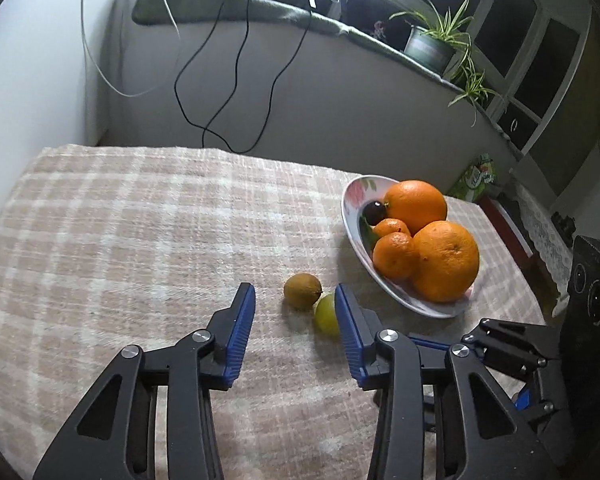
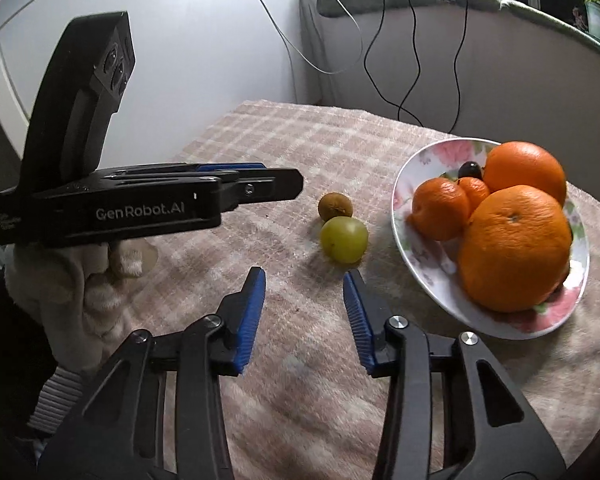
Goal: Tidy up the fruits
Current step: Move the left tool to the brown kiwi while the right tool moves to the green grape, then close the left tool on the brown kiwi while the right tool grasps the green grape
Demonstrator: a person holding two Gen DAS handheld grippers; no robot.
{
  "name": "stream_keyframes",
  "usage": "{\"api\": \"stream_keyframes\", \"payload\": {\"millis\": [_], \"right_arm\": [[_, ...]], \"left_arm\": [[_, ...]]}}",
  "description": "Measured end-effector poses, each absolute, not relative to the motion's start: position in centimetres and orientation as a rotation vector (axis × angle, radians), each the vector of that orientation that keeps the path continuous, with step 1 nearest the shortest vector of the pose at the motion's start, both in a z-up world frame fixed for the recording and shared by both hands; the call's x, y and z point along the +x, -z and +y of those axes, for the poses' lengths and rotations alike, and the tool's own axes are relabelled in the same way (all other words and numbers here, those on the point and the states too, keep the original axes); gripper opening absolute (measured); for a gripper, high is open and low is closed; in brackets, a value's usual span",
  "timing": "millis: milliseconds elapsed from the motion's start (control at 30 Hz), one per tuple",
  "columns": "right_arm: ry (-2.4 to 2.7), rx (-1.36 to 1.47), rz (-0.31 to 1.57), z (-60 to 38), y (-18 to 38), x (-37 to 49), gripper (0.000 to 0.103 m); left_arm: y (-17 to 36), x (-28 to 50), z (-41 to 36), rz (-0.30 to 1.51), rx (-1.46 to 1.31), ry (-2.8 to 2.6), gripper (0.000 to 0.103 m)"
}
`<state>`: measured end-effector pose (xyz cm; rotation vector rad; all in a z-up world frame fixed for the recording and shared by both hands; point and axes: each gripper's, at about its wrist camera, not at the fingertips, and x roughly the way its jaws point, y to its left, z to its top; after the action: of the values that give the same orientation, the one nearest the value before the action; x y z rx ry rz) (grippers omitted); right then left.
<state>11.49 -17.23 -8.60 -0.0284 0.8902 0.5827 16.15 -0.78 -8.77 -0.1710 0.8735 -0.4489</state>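
A green grape (image 2: 344, 239) and a small brown fruit (image 2: 334, 207) lie side by side on the checked cloth, left of a floral bowl (image 2: 414, 162). The bowl holds two large oranges (image 2: 514, 248), two small mandarins (image 2: 440, 208) and a dark cherry (image 2: 470, 169). My right gripper (image 2: 305, 285) is open and empty, just short of the grape. My left gripper (image 1: 295, 294) is open and empty above the cloth; the brown fruit (image 1: 302, 291) sits ahead between its fingers and the grape (image 1: 326, 314) is partly hidden behind its right finger. The bowl (image 1: 354, 216) stands to its right.
The left gripper's body (image 2: 148, 196) hangs at the left in the right wrist view, over a gloved hand (image 2: 84, 276). The right gripper's body (image 1: 532, 360) shows at lower right in the left wrist view. Cables (image 1: 236, 80) hang on the wall behind the table. A potted plant (image 1: 432, 40) stands on the ledge.
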Motion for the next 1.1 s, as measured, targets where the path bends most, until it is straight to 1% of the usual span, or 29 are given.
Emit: {"api": "stream_keyframes", "payload": {"millis": [433, 733, 800, 1100], "right_arm": [[-0.447, -0.009, 0.931, -16.2, 10.3, 13.9, 0.041], [-0.43, -0.023, 0.928, -15.5, 10.6, 14.8, 0.041], [-0.428, -0.03, 0.923, -15.4, 10.6, 14.9, 0.041], [-0.439, -0.033, 0.919, -15.2, 10.6, 15.1, 0.041]], "left_arm": [[10.6, 18.2, -2.1, 0.937, -0.178, 0.493, 0.036], [10.9, 18.8, -2.7, 0.948, -0.164, 0.504, 0.029], [11.0, 18.8, -2.5, 0.95, -0.168, 0.511, 0.025], [11.1, 18.8, -2.3, 0.958, -0.172, 0.507, 0.026]]}}
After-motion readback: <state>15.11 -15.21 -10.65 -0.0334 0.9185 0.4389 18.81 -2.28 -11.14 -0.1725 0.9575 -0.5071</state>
